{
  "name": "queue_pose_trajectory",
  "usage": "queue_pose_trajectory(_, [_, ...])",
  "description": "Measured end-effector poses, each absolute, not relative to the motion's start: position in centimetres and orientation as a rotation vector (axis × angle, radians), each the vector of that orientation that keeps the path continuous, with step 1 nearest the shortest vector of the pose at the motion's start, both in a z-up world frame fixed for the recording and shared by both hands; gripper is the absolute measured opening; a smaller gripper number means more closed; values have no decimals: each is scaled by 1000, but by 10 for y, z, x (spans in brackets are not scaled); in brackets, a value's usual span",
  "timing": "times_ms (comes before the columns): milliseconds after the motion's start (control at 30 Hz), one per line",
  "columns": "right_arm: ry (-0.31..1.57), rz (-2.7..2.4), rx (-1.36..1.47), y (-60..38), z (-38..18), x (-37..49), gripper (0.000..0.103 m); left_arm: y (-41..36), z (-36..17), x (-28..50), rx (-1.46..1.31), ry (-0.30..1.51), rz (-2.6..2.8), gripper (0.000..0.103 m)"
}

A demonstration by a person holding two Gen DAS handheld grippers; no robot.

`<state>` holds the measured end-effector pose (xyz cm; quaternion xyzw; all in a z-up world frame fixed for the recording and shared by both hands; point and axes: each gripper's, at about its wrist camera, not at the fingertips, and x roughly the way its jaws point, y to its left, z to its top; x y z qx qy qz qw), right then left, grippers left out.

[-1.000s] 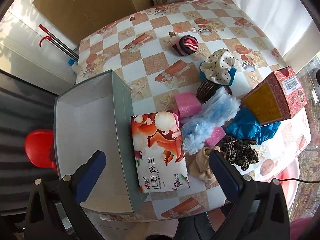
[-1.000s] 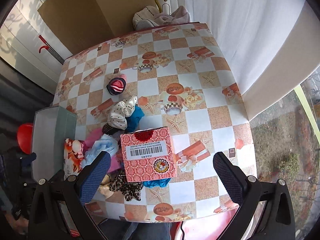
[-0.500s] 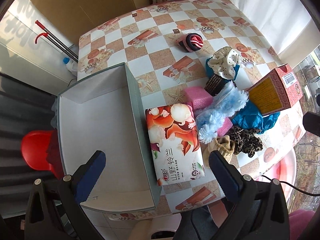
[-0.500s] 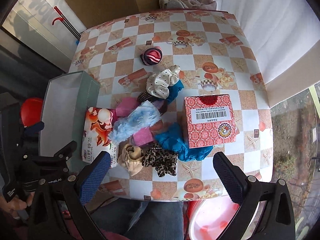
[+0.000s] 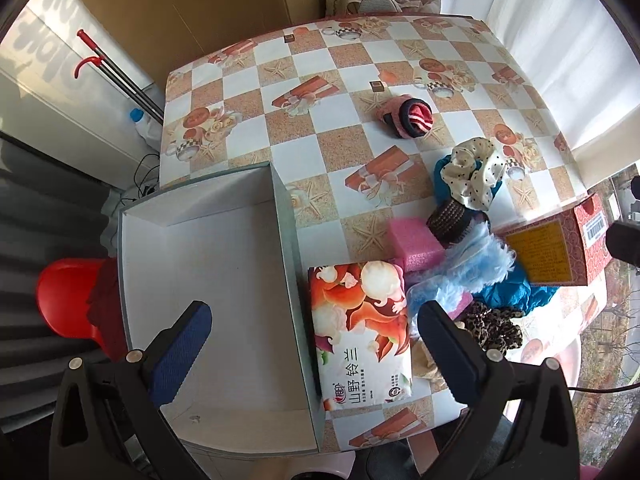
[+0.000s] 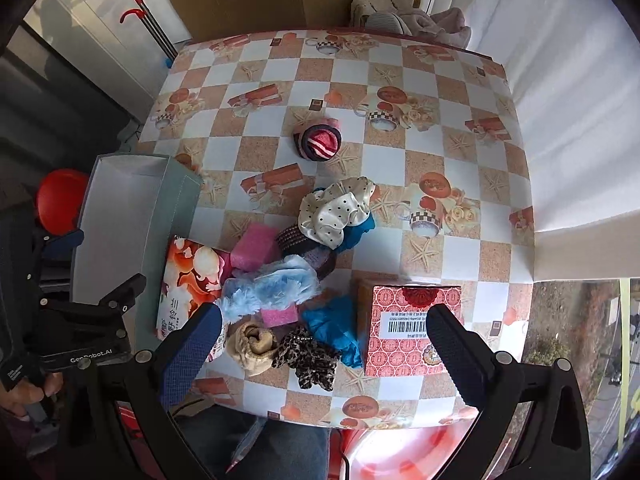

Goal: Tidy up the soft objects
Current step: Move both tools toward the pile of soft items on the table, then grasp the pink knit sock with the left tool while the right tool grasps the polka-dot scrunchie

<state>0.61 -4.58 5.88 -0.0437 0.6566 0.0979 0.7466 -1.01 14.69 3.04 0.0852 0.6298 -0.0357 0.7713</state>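
Nothing was yet sorted — the box (image 5: 200,280) at the bench's left edge held nothing, the soft pile (image 6: 296,280) remained outside, and both tools — left tool (image 5: 308,344), right tool (image 6: 320,344) — stood wide, holding nothing.

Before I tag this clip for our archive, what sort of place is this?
Probably a home, perhaps a balcony or sunroom corner: a table under a patterned checkered tablecloth, white curtains against daylight, a mop with a red handle leaning nearby, and clothes piled on a hanger behind the table.

Tissue pack (image 5: 362,336) right of box (image 5: 208,280)
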Motion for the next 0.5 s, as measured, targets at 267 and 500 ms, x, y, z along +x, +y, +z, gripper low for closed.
queue_pose_trajectory(267, [1585, 319, -177, -73, 24, 81, 103, 105, -2, 79, 151, 1432, -33, 103])
queue_pose_trajectory(500, [1705, 387, -91, -103, -24, 122, 103, 56, -63, 159, 179, 1477, -18, 103])
